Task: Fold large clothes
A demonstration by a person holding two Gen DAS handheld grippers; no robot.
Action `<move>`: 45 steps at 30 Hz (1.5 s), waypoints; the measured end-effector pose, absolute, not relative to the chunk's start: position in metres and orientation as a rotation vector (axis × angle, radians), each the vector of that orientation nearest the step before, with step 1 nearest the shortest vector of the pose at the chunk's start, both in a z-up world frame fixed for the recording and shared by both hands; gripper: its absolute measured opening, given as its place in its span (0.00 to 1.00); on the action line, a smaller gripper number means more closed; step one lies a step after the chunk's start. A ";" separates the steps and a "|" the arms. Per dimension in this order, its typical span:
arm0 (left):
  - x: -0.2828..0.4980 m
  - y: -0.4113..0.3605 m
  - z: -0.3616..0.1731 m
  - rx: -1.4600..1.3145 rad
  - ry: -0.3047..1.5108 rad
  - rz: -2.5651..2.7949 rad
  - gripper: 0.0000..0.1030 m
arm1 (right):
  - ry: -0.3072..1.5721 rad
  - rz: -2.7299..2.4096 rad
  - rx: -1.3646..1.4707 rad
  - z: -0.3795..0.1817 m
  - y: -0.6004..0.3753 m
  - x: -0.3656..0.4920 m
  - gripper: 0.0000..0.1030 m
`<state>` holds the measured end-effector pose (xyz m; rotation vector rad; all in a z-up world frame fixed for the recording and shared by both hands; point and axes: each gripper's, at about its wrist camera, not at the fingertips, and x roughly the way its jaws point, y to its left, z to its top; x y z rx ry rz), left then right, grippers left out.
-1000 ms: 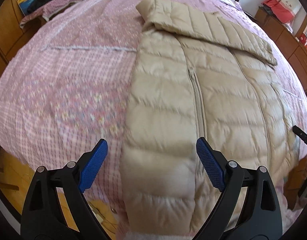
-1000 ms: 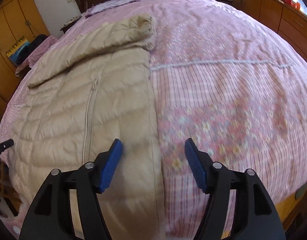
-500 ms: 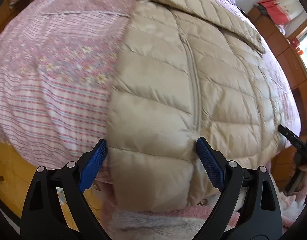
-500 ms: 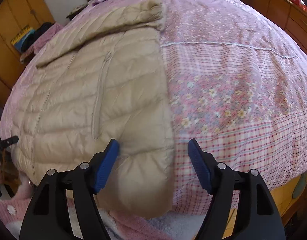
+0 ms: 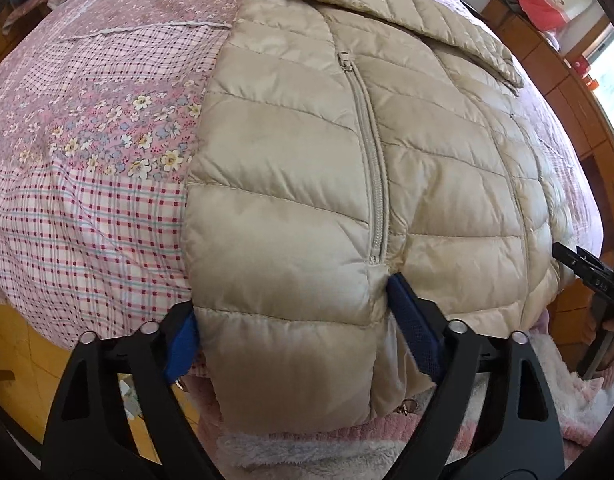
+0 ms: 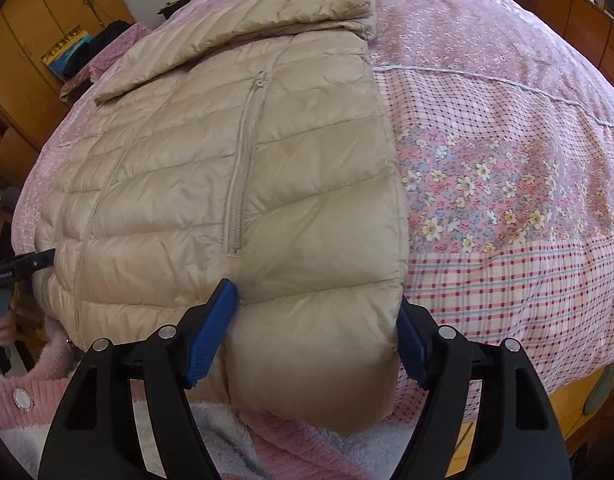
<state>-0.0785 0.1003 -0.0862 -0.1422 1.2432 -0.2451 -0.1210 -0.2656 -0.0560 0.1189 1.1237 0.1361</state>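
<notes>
A beige quilted down jacket (image 5: 307,160) lies zipped on the bed, its collar at the far end and its hem hanging over the near edge. My left gripper (image 5: 291,304) straddles the hem's left corner beside the pocket zip, and its jaws are closing around the puffy fabric. My right gripper (image 6: 315,300) straddles the hem's right corner of the jacket (image 6: 227,160). Its jaws are still opening, with the fabric between the blue pads. Each view catches the other gripper's black finger at the jacket's far side.
A pink patchwork floral and checked bedspread (image 5: 87,140) covers the wide bed (image 6: 507,160). The person's pink fluffy top (image 6: 267,440) fills the bottom of both views. Wooden cabinets (image 5: 567,92) stand on one side, a wardrobe (image 6: 47,20) on the other.
Both grippers have sunk towards the near hem. The jacket corners now sit between the pads, where a second ago the pads hovered over jacket and bedspread. The left jaws have narrowed slightly.
</notes>
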 end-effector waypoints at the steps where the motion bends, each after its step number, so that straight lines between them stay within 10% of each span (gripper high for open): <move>1: -0.079 0.102 -0.085 -0.154 1.241 -0.248 0.73 | 1.120 0.143 0.119 -0.056 -0.265 -0.121 0.68; 12: -0.085 0.113 -0.058 -0.250 1.211 -0.318 0.17 | 1.023 0.189 0.185 -0.035 -0.264 -0.134 0.20; 45: -0.094 0.127 0.074 -0.274 1.012 -0.396 0.12 | 0.811 0.207 0.262 0.074 -0.278 -0.138 0.13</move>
